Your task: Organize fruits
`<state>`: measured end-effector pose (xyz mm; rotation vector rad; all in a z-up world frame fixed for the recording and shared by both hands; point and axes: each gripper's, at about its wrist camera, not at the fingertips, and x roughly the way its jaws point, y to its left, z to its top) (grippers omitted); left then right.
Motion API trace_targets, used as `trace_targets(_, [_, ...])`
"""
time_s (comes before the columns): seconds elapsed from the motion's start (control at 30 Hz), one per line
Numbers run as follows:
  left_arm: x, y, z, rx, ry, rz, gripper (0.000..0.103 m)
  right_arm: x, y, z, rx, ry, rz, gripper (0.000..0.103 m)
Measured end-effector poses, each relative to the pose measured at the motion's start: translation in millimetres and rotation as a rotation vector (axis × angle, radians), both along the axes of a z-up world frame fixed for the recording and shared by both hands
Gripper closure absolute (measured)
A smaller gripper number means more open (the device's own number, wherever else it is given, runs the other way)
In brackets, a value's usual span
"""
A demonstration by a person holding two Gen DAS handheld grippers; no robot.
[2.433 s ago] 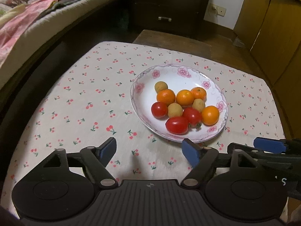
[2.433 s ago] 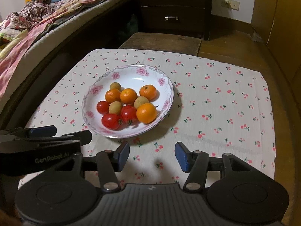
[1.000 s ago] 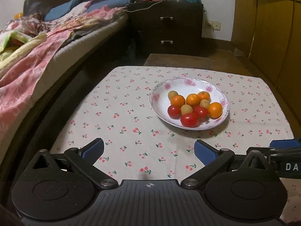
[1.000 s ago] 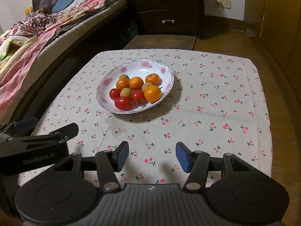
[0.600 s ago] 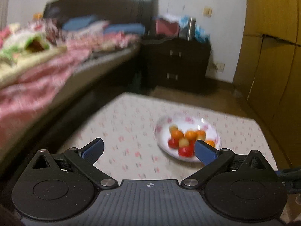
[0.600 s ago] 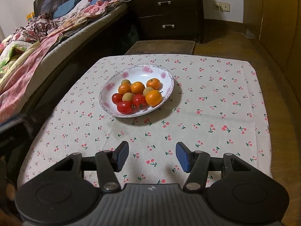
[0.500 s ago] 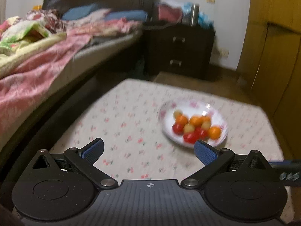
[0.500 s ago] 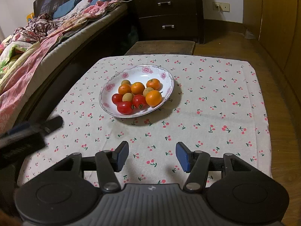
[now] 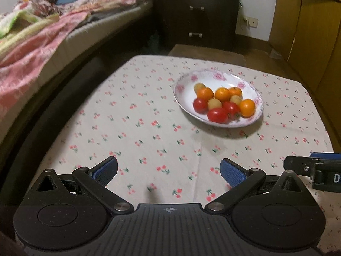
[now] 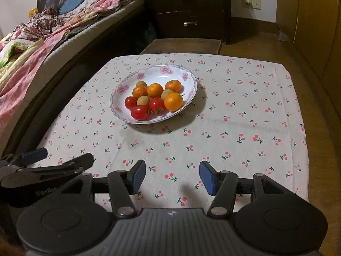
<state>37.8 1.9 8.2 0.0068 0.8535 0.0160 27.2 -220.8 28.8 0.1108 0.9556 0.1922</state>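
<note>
Fruits [image 10: 155, 98] sit heaped in the flowered plate [image 10: 121, 89] on the cherry-print tablecloth [image 10: 234, 115], well ahead of both my grippers and untouched by either. My left gripper [image 9: 168, 170] is spread wide with nothing between its blue pads [image 9: 231, 171], hovering over the near edge of the cloth. My right gripper [image 10: 172, 176] is likewise parted and empty, its pads [image 10: 138, 175] hanging above the cherry print, and in its view the left gripper shows low at the left edge, just beside it.

Beyond the fingers the plate lies toward the far half of the table (from the left wrist it sits ahead and to the right, from the right wrist ahead and a little left). In it, three red tomatoes [image 10: 139, 112] lie nearest me, touching each other; four oranges [image 10: 173, 101] and three small tan fruits [image 10: 143, 101] crowd behind and among them. The largest orange rests at the right of the pile.

Past the table stand a low wooden bench [image 10: 183, 45] and a dark dresser [image 10: 187, 10]. A bed [image 10: 32, 49] piled with pink bedding runs along the left, and wooden cabinet doors [image 9: 315, 32] stand at the right.
</note>
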Motion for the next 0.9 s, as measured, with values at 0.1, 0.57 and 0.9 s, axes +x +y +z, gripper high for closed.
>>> trace_targets(0.1, [-0.7, -2.0, -1.0, 0.007, 0.006, -0.007, 0.000, -0.1, 1.8, -4.1, -0.010, 0.016, 0.002, 0.047])
trace_targets(0.57, [1.1, -3.2, -5.5, 0.006, 0.036, -0.016, 0.000, -1.1, 7.6, -11.7, -0.024, 0.045, 0.018, 0.047])
trace_targets(0.9, [1.1, -5.2, -7.4, -0.002, 0.050, -0.030, 0.000, -1.2, 9.6, -13.9, -0.027, 0.054, 0.026, 0.047])
